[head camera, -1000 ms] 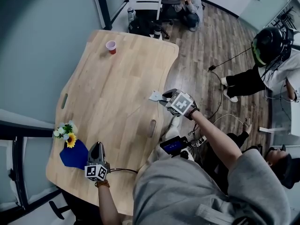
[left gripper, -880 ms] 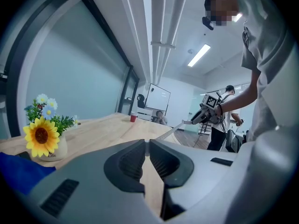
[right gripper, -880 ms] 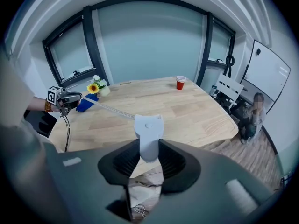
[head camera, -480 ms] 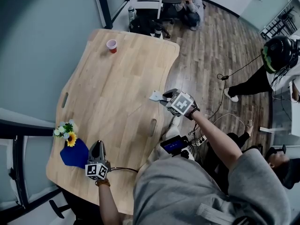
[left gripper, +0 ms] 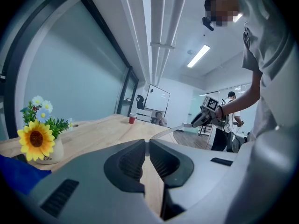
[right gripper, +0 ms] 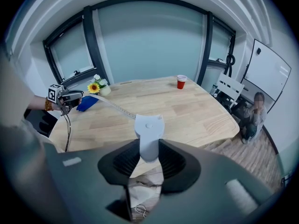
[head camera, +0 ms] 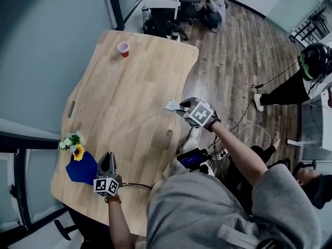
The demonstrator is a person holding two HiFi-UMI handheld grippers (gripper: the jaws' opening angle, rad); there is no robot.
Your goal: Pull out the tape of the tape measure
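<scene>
My right gripper (head camera: 180,108) is shut on the pale grey tape measure case (head camera: 171,106) over the table's right edge; in the right gripper view the case (right gripper: 148,129) stands upright between the pads. The thin tape (right gripper: 116,108) runs out of it across the wooden table (head camera: 119,97) to my left gripper (right gripper: 71,97). The left gripper (head camera: 108,164) hovers at the near left corner, jaws nearly together and pinching the tape's end. In the left gripper view the tape (left gripper: 170,130) stretches from the jaws toward the right gripper (left gripper: 202,118).
A red cup (head camera: 123,50) stands at the far end. A small flower vase (head camera: 72,147) and a blue cloth (head camera: 82,171) sit just left of the left gripper. Beyond the table are a white chair (head camera: 160,3), floor cables (head camera: 244,123) and bystanders.
Both grippers and the tape stay where they were. A helmeted bystander at the right has moved further toward the right edge of the head view.
</scene>
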